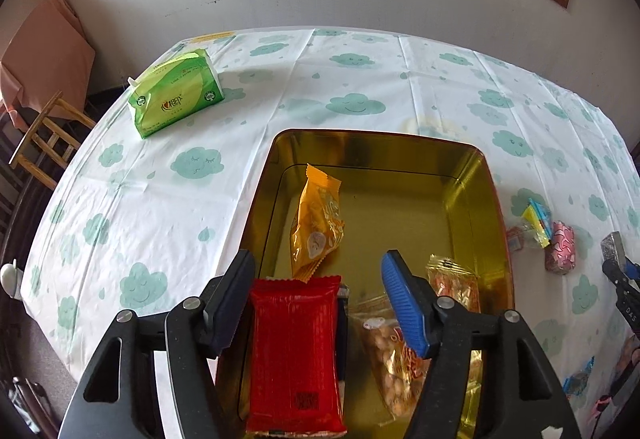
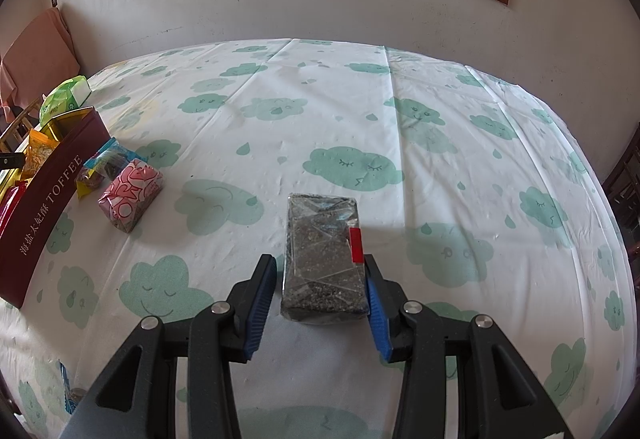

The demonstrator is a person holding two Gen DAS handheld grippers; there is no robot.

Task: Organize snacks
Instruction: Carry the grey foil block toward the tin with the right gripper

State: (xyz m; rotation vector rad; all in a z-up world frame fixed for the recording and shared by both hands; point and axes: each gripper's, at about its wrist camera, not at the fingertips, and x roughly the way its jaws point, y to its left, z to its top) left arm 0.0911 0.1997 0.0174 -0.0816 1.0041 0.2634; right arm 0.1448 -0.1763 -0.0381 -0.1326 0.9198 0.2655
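With my left hand-held gripper spread open over the tin, I should lift clear of the red packet, while the right hand-held gripper grips the grey block.

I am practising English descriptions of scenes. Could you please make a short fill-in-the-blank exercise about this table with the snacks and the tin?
1. The dark red tin bears the English word ___.
2. The tablecloth is printed with smiling green ___.
3. The red packet is between the fingers of the ___ gripper.
Missing words: TOFFEE; clouds; left.
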